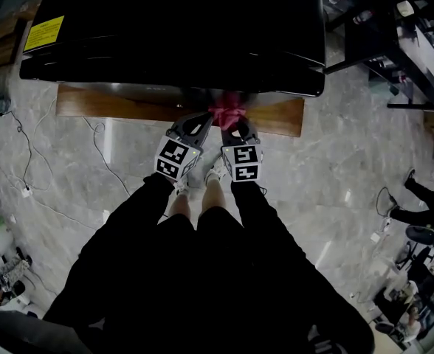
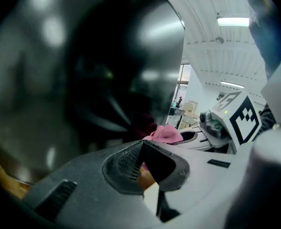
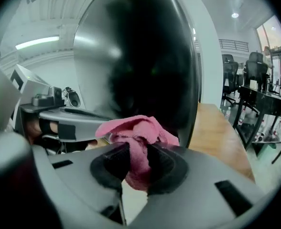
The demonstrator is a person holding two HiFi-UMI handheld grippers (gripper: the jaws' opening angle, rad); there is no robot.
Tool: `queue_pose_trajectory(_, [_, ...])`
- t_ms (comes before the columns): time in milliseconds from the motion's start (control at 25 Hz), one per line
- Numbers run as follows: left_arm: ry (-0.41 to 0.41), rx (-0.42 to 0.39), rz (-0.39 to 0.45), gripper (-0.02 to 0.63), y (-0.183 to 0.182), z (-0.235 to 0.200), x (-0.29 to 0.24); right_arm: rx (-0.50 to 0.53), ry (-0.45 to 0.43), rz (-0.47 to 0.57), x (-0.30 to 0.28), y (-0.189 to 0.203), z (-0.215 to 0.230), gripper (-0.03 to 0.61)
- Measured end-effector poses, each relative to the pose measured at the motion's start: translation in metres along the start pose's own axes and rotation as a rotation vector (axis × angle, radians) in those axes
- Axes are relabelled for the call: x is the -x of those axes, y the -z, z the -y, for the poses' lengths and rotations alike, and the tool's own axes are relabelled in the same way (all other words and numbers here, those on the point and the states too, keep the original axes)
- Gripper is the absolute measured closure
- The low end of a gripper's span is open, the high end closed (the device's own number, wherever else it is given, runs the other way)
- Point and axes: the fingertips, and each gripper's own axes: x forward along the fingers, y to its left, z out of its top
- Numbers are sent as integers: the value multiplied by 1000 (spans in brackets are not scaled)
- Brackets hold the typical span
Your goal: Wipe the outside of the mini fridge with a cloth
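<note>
Pinching pink cloth (image 3: 136, 128) between right fingers (image 3: 171, 168), left fingers (image 2: 124, 163) closed empty; risks friction tugging cloth free against mini fridge (image 3: 145, 56) just ahead.

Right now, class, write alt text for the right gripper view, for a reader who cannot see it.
The right gripper has its jaws shut on a bunched pink cloth, held close in front of the glossy dark face of the mini fridge. A wooden board shows to the right of the fridge.
</note>
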Motion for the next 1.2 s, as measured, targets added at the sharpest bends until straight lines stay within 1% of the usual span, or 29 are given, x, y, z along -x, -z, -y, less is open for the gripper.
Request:
queue_pose_trajectory(200, [-25, 16, -85, 607, 42, -15, -20, -39, -22, -84, -27, 36, 6, 495])
queue_pose_trajectory(280, [-43, 25, -111, 607, 52, -19, -21, -66, -35, -112, -35, 46, 8, 495])
queue_pose_trajectory(360, [-61, 32, -118, 607, 50, -19, -13, -74, -63, -134, -36, 49, 6, 495])
queue_pose_trajectory(480, [-88, 42, -94, 607, 30, -14, 18, -26, -141, -124, -14, 34, -15, 495])
queue_pose_trajectory(560, [-113, 50, -53, 607, 7, -12, 49, 12, -195, -81, 9, 7, -38, 495])
queue_pose_trajectory(680, [-157, 50, 35, 607, -36, -13, 104, 54, -260, 19, 42, -49, -80, 495])
queue_pose_trajectory(840, [-163, -9, 139, 607, -93, -17, 177, 141, -306, 191, 83, -138, -144, 495])
queue_pose_trajectory(1000, [-147, -66, 234, 607, -142, -33, 246, 190, -291, 346, 110, -214, -207, 495])
queue_pose_trajectory(1200, [-101, -153, 327, 607, -190, -62, 307, 164, -220, 457, 113, -275, -262, 495])
